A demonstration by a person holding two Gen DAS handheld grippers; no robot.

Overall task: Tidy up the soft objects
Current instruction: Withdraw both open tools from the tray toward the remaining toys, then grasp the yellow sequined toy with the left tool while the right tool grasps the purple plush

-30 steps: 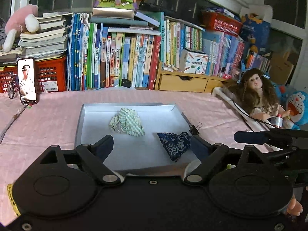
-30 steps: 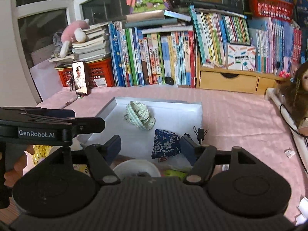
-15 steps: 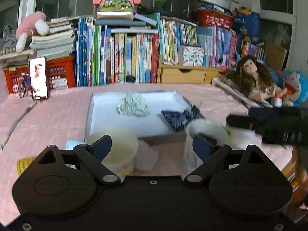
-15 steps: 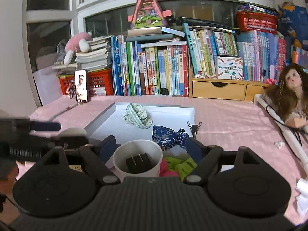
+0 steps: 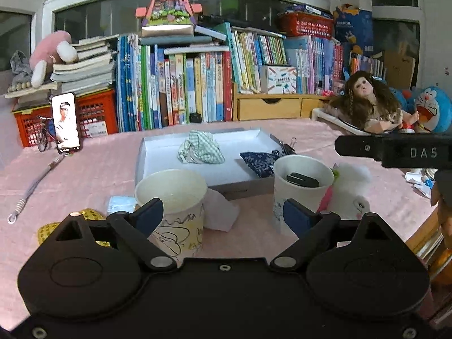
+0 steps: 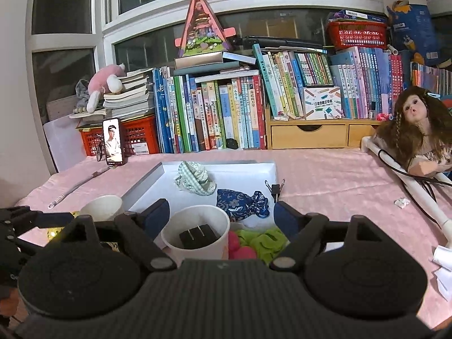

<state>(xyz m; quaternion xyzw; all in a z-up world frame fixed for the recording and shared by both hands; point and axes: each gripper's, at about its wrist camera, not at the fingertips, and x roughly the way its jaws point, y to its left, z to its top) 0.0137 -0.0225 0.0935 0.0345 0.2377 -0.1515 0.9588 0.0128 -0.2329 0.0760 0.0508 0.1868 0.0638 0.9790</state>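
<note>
A white tray (image 5: 158,166) on the pink tablecloth holds a green checked cloth (image 5: 202,151) and a blue patterned pouch (image 5: 261,162). They also show in the right wrist view: tray (image 6: 248,169), cloth (image 6: 195,179), pouch (image 6: 243,202). My left gripper (image 5: 223,216) is open and empty, near the table's front edge behind two paper cups. My right gripper (image 6: 221,216) is open and empty, its fingers either side of a paper cup (image 6: 196,236). A pink and green soft toy (image 6: 254,244) lies beside that cup.
An empty paper cup (image 5: 172,206), a cup holding a black clip (image 5: 302,183), a crumpled tissue (image 5: 220,212), a yellow item (image 5: 56,228) and a white fluffy thing (image 5: 350,189) lie in front of the tray. A phone (image 5: 66,123), books, a doll (image 5: 370,104) and a binder clip (image 6: 275,188) stand further back.
Both grippers have pulled back from over the tray toward the table's front edge and risen. The cups and front clutter have come into view. Both stay open and empty.
</note>
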